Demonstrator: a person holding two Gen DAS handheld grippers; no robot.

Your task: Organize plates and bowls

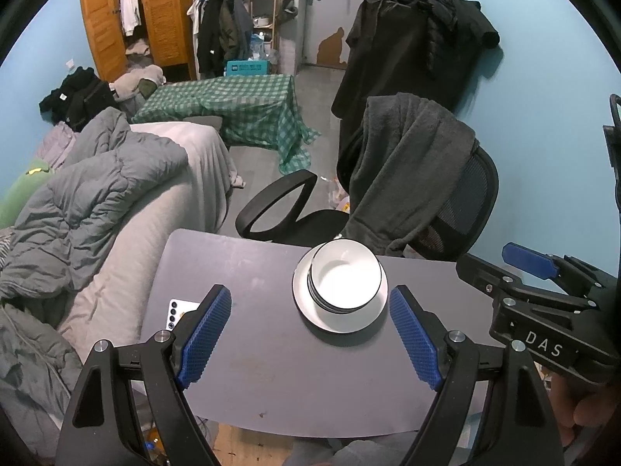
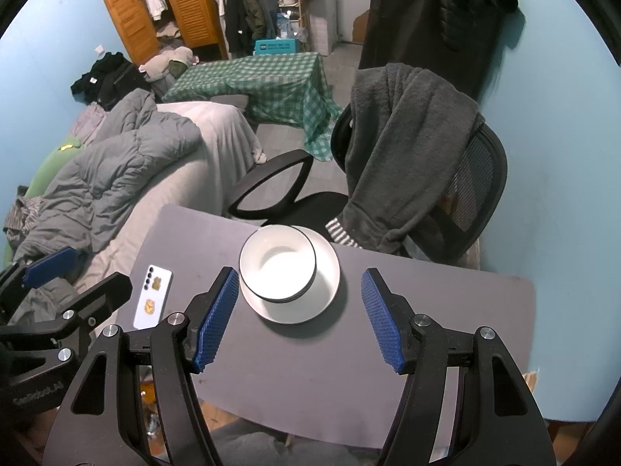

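**Both grippers spread above the table, bowls stacked on the plate**

Your left gripper has its blue pads spread wide with nothing between them; your right gripper is likewise released and empty. Both hang over the near part of the grey table, apart from the dishes.

Ahead of your fingers, toward the table's far edge, the stack of bowls sits inside a white plate. From the left wrist you can make out dark rims layered below the top bowl, but their number is unclear.

A phone lies flat near the table's left edge; your left finger covers most of it in the left view. Just behind the table stands an office chair draped with a dark robe, near the plate's far rim. A bed with a grey duvet runs along the left.
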